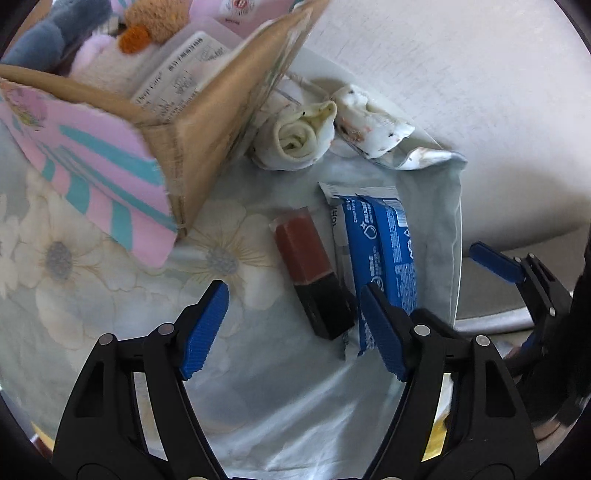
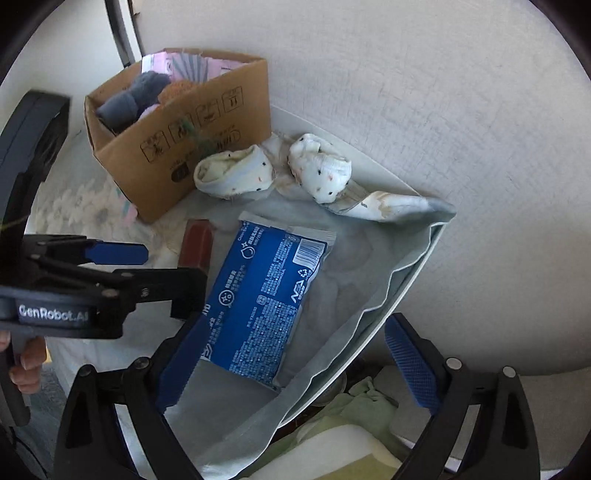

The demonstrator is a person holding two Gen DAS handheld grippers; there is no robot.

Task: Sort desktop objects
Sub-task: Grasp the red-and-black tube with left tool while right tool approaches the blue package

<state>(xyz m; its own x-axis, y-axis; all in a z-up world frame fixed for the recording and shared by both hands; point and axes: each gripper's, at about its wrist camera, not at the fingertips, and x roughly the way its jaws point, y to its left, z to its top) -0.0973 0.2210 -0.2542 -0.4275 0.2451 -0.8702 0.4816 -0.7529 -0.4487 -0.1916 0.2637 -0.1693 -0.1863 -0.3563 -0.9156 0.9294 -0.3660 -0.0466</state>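
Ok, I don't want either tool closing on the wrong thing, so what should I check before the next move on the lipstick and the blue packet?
1. Left tool open, nothing between its fingers: ok.
2. Right tool open and empty: ok.
3. Lipstick lined up between the left tool's fingers: not ok; it lies ahead, close to the right-hand finger.
4. Lipstick free of the blue packet: not ok; they lie side by side, touching or nearly so.
5. Cardboard box open, with room on top: ok, though plush toys already fill part.
6. Rolled socks clear of both tools: ok.
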